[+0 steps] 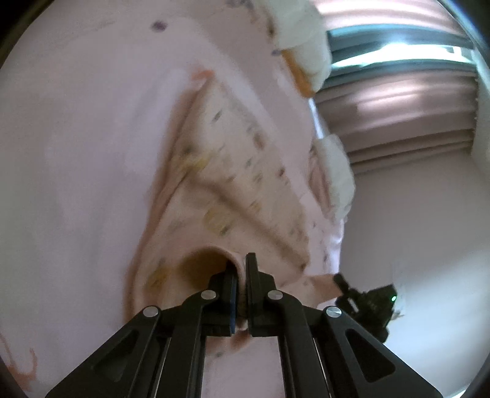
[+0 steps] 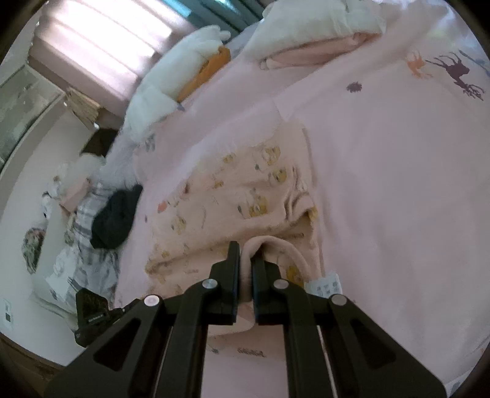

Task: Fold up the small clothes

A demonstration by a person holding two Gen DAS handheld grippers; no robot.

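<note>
A wide pink bedsheet point(image 2: 382, 189) printed with deer fills nearly the whole right wrist view. White pillows point(image 2: 312, 27) sit up at 12 o'clock, and more white bedding with an orange piece point(image 2: 211, 65) lies at 11. A heap of plaid fabric point(image 2: 88, 220) with a dark garment point(image 2: 114, 217) on it is off the bed edge at 9 o'clock.

Dead centre on the sheet lies the small peach garment point(image 2: 245, 196), dotted with yellow prints, and its near hem is bunched up at 6 o'clock. A white care label point(image 2: 326, 286) pokes out at 5.

The right gripper point(image 2: 245, 263) is pinched nearly closed on a thick roll of that hem. In the left wrist view the garment point(image 1: 232, 183) streams away toward 1 o'clock, badly blurred, so its exact lie is hard to judge. The left gripper point(image 1: 240, 269) is clamped tight on a fold of its edge, beside an open leg or sleeve hole point(image 1: 203, 266).
</note>
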